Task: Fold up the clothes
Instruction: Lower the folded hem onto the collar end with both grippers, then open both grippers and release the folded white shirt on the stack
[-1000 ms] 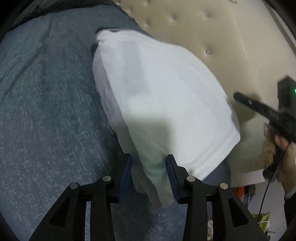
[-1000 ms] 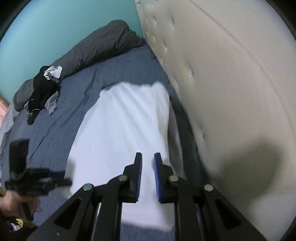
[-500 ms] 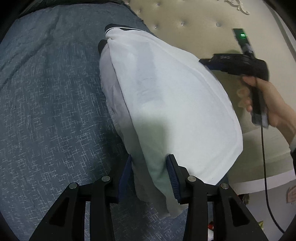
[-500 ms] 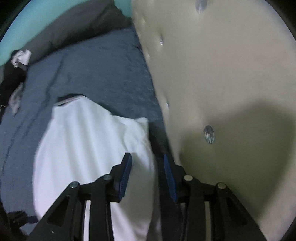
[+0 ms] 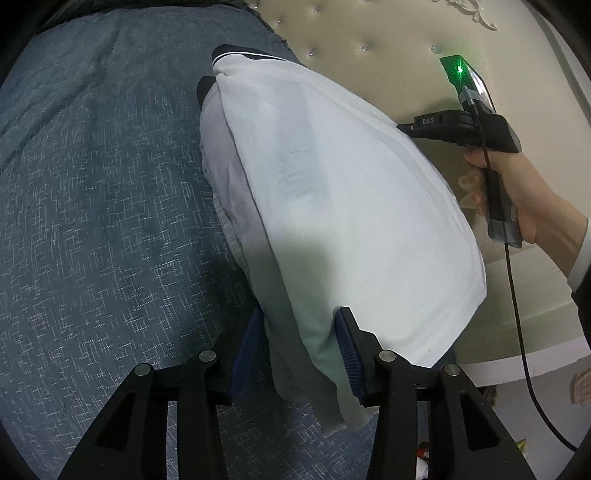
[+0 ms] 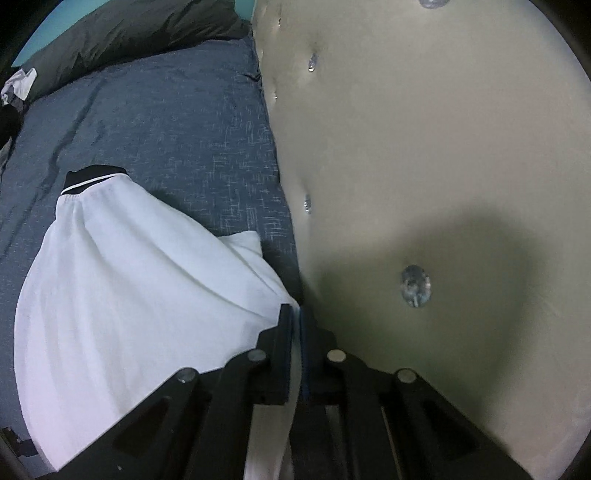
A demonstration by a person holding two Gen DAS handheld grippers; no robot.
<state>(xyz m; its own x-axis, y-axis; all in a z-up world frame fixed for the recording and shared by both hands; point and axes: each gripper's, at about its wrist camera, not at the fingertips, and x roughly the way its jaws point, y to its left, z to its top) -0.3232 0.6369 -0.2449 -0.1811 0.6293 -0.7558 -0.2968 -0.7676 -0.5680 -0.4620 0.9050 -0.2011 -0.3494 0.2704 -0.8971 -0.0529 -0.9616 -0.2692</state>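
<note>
A white garment (image 5: 332,184) with a dark, white-striped collar (image 5: 240,53) lies partly lifted over the blue bed cover (image 5: 92,184). My left gripper (image 5: 301,317) is shut on a thick bunch of its near edge, blue pads pressing both sides. In the right wrist view the same garment (image 6: 129,295) spreads to the left, collar (image 6: 92,175) at the far end. My right gripper (image 6: 294,314) is shut on the garment's edge beside the headboard, a thin strip of cloth showing between its pads. In the left wrist view the right gripper's body (image 5: 461,125) sits behind the cloth, held by a hand (image 5: 517,184).
A beige tufted headboard (image 6: 443,147) rises close on the right of the garment. A dark duvet (image 6: 129,26) and a small pile of clothes (image 6: 18,85) lie at the far end of the bed. A cable (image 5: 517,332) hangs from the right gripper.
My right gripper swung over to the garment's edge by the headboard, opened, then shut on that edge. The left gripper kept its hold and barely moved.
</note>
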